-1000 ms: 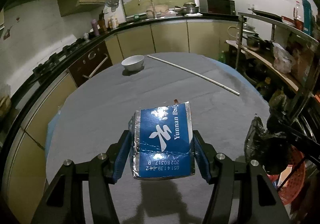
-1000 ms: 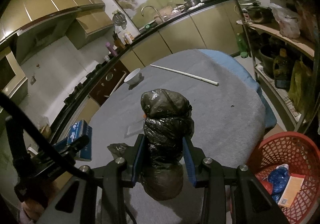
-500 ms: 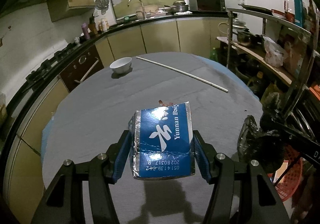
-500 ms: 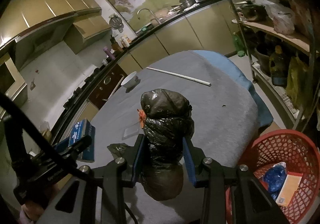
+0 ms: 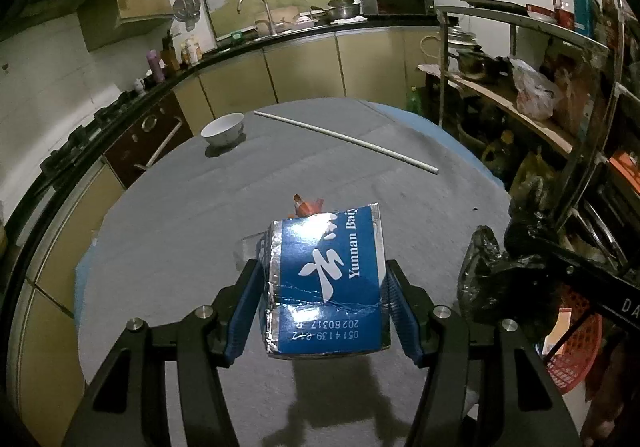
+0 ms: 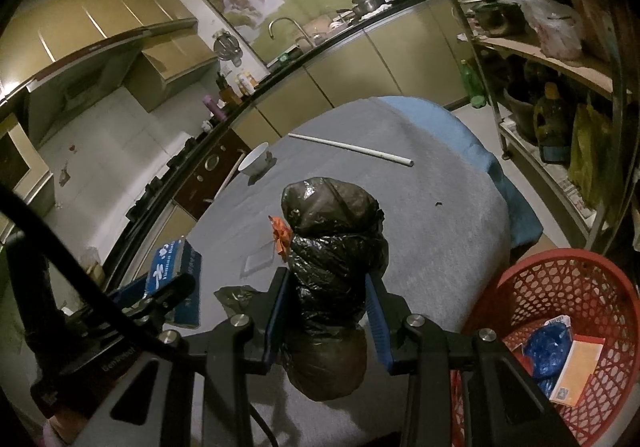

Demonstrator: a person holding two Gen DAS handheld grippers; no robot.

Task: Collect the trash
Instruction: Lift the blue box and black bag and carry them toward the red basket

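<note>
Between the pads of the left gripper (image 5: 322, 299) a blue and silver carton (image 5: 326, 283) was clamped by its two sides and carried clear of the grey table (image 5: 180, 231). Likewise, a knotted black bag (image 6: 332, 259) was gripped around its middle by the right gripper (image 6: 326, 311), with the bulge of the bag hanging below the jaws. Just beyond both loads, an orange scrap (image 6: 280, 233) and a clear flat wrapper (image 6: 260, 261) lay uncollected on the table. To the right of the right gripper and below table level, the red basket (image 6: 568, 287) stood with trash already in it. Release was judged best made only once each load was over the basket opening, the bag first. Farther off, a white bowl (image 5: 223, 126) and a white rod (image 5: 344, 141) were seen.
</note>
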